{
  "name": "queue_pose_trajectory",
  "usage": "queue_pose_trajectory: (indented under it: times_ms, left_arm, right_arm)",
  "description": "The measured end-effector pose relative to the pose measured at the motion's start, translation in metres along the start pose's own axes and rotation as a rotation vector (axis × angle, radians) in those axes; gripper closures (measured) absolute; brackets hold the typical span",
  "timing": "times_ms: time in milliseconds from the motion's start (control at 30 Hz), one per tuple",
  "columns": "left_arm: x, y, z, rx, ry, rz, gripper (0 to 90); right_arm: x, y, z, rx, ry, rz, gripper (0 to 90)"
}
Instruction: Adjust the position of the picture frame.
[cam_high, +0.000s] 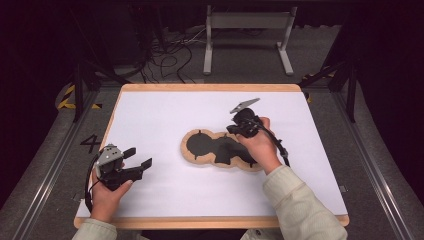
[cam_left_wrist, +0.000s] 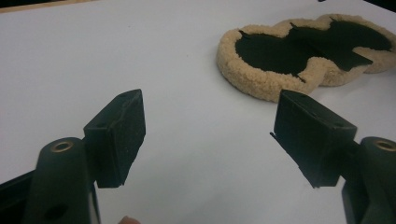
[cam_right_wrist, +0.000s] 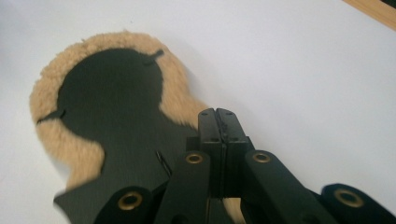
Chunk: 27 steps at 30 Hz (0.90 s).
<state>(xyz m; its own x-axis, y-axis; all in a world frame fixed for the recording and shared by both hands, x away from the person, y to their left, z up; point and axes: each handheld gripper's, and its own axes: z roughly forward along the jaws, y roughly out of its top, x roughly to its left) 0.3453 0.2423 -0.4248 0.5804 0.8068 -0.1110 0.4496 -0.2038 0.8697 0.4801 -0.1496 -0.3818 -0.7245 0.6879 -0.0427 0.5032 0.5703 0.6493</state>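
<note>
High view: a tan fleecy pad (cam_high: 220, 150) with a black inner face is seen lying flat near the middle of the frame, on the white top of the bench (cam_high: 165, 107). The pad is shaped as two or more joined lobes, its woolly rim running round the black middle. In the left gripper view the pad (cam_left_wrist: 261, 77) is found at the upper right of the frame, with short slits cut into the black face near the rim. In the right gripper view the pad (cam_right_wrist: 60, 135) takes up the left half of the frame, the black face bordered by the tan pile.

The right hand-held gripper (cam_high: 240, 127) is held over the pad's right lobe, just right of centre in the high view, gripped by the right hand (cam_high: 257, 145). In the right gripper view its jaws are seen pressed together at the pad's edge (cam_right_wrist: 219, 116), where the tan rim meets the white surface; whether any of the pad is pinched between them cannot be told.

The left hand-held gripper (cam_high: 135, 162) is held at the lower left of the high view, well apart from the pad, in the left hand (cam_high: 107, 187). Its jaws are spread wide, with nothing between them but the white bench top (cam_left_wrist: 208, 135).
</note>
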Motion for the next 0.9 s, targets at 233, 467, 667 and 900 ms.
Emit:
queue_pose_trajectory:
  times_ms: [233,467,667,900]
  left_arm:
    - [0.002,-0.004,-0.004,0.000,0.007,-0.004,25.6]
    - [0.001,-0.005,-0.001,0.009,-0.001,-0.001,25.6]
    - [0.002,-0.004,0.001,0.009,-0.007,-0.003,25.5]
    - [0.000,-0.003,0.003,0.011,-0.012,0.005,25.4]
  right_arm:
    - [0.006,0.020,0.043,0.023,0.030,-0.026,90.0]
    - [-0.001,0.021,0.075,0.086,0.013,0.018,90.0]
    - [0.010,0.025,0.080,0.145,0.013,-0.050,90.0]
    - [0.021,0.020,0.076,0.146,0.088,-0.057,90.0]
